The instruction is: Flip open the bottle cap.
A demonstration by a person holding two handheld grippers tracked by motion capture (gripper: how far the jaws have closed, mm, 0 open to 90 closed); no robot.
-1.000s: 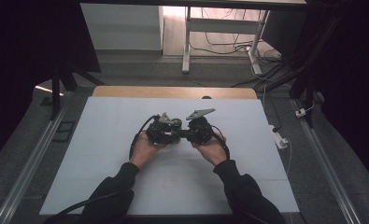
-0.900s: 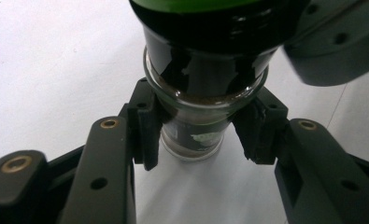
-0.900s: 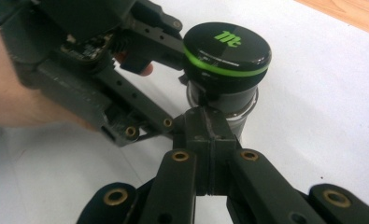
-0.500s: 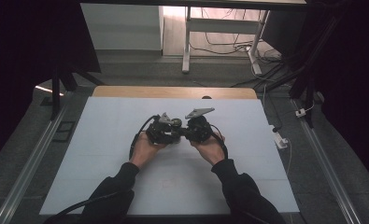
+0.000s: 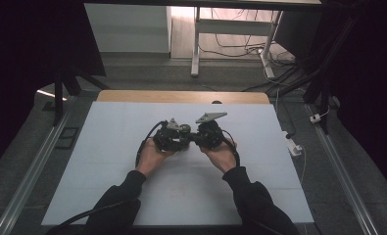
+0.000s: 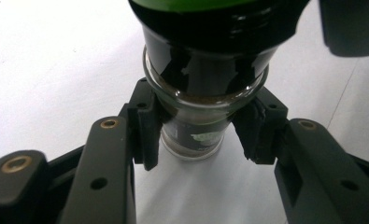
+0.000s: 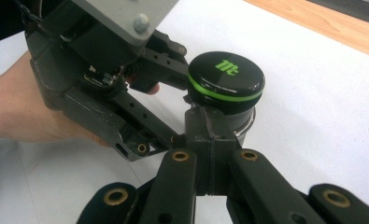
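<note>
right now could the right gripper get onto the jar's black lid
Probably yes. The left gripper clamps the glass jar by its body below the lid, leaving the lid's top and sides bare. The right gripper, jaws shut and empty, sits just beside it; it would need to open first.

Your small glass jar [image 6: 201, 100] stands upright on the white table [image 5: 108, 147], about mid-table, between your 2 hands. It has clear glass walls, brownish contents low inside, and a small label with a green mark near the base. A glossy black screw lid [image 7: 226, 77] caps it, ringed by 1 bright green band, with a green logo on its domed top. The lid sits fully on.
</note>
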